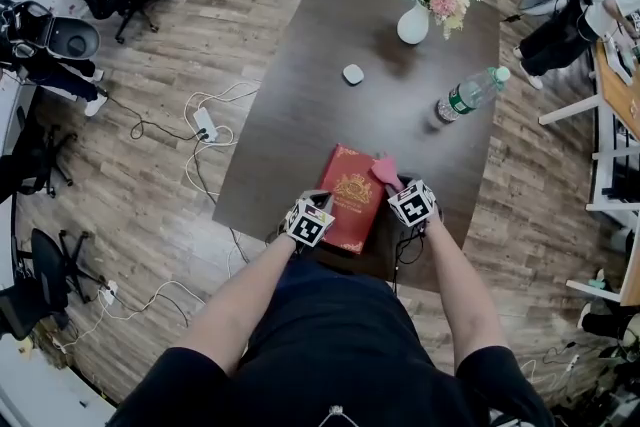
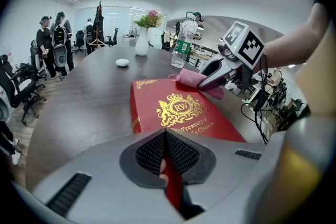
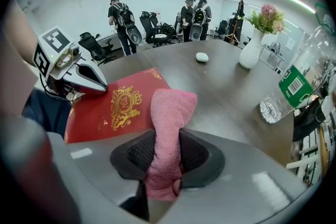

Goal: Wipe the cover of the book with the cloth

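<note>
The book (image 1: 350, 197) lies flat at the tabletop's (image 1: 330, 65) near edge, its long axis pointing toward the far edge. Left tongs (image 2: 167, 152) clench its near end. Right tongs (image 3: 167, 153) grip the cloth (image 3: 170, 113) at its far right corner.

The left gripper (image 2: 166, 150) has its own body across the near edge of the book (image 2: 181, 113), so only a red strip shows where the jaws pinch it, and the lower gold lettering is cut short there. The book's far right corner lies under the cloth (image 2: 190, 79). In the right gripper view the near end of the cloth vanishes between the jaws of the right gripper (image 3: 167, 157), and the bottle (image 3: 294, 86) runs out past the picture's right edge. In the head view, marker cubes (image 1: 308, 222) cover both pairs of jaws, and the person's body (image 1: 330, 335) hides the near edge of the bench (image 1: 300, 95). The small white object (image 1: 353, 74) far along the bench is too small to identify.
</note>
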Available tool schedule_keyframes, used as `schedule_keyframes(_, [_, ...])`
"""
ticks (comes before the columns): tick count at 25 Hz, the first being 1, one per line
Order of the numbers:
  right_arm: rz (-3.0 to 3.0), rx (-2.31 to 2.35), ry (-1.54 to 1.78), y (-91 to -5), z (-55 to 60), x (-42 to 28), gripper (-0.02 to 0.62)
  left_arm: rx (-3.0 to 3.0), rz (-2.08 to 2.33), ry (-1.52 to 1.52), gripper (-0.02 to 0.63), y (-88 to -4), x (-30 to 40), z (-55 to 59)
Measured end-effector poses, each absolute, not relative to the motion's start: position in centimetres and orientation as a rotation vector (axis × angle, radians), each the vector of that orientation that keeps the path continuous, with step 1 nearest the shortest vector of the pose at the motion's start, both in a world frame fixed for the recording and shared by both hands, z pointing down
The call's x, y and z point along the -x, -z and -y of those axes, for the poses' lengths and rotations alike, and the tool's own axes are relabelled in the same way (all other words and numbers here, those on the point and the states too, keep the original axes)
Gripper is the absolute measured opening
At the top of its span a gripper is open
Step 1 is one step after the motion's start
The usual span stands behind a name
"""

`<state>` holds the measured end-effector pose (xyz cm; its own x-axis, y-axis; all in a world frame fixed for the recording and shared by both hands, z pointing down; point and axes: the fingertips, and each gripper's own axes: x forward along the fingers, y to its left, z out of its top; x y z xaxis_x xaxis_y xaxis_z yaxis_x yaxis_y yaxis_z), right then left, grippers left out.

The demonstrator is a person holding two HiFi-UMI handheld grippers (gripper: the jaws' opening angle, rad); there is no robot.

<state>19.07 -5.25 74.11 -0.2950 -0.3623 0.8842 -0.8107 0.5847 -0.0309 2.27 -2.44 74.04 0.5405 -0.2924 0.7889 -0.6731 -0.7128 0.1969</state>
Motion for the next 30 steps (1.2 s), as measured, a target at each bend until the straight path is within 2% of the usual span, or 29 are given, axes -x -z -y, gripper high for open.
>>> schedule_keyframes(11, [1.928, -0.914, -0.567, -72.8, 5.2, -17.7, 0.121, -2.298, 0.775, -1.032, -0.005, -74.0, -2.3, 2.5])
schedule_keyframes(30, [2.087, -0.708, -0.457, -72.0, 8.6, -7.4, 0.121, -2.287, 0.777, -1.027, -0.005, -74.3, -2.2, 2.3])
